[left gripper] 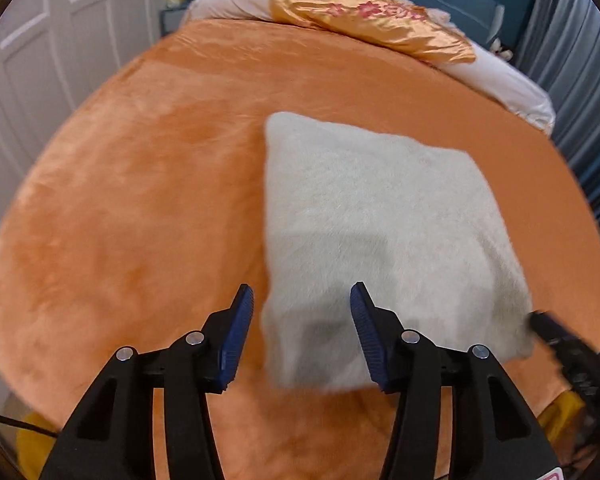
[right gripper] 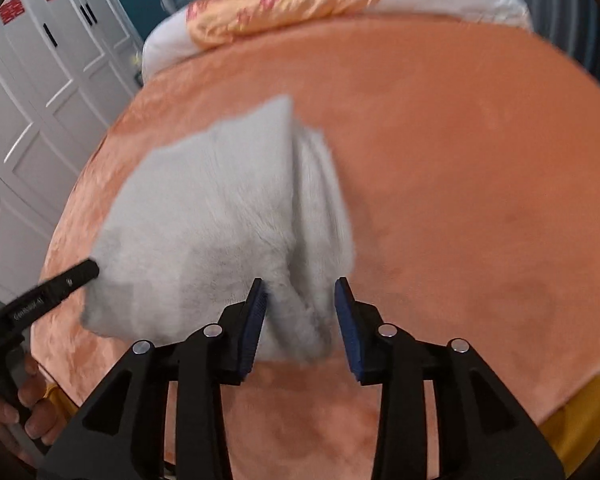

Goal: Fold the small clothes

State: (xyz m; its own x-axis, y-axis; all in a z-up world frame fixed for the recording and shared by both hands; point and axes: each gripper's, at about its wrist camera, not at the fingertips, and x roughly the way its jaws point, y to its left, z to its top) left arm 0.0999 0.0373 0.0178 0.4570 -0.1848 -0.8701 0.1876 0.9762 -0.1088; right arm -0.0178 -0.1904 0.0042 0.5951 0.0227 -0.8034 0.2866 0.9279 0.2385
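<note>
A white fluffy garment lies folded into a rough rectangle on the orange bed cover. My left gripper is open, its jaws straddling the garment's near left corner. My right gripper is open over the garment's near right edge, where a fold ridge runs away from me. The right gripper's tip also shows in the left wrist view at the garment's right corner. The left gripper's tip shows in the right wrist view at the left corner. Both views are blurred.
An orange floral quilt and white pillows lie at the head of the bed. White wardrobe doors stand on the left, grey curtains on the right. A yellow sheet edge shows at the bed's near rim.
</note>
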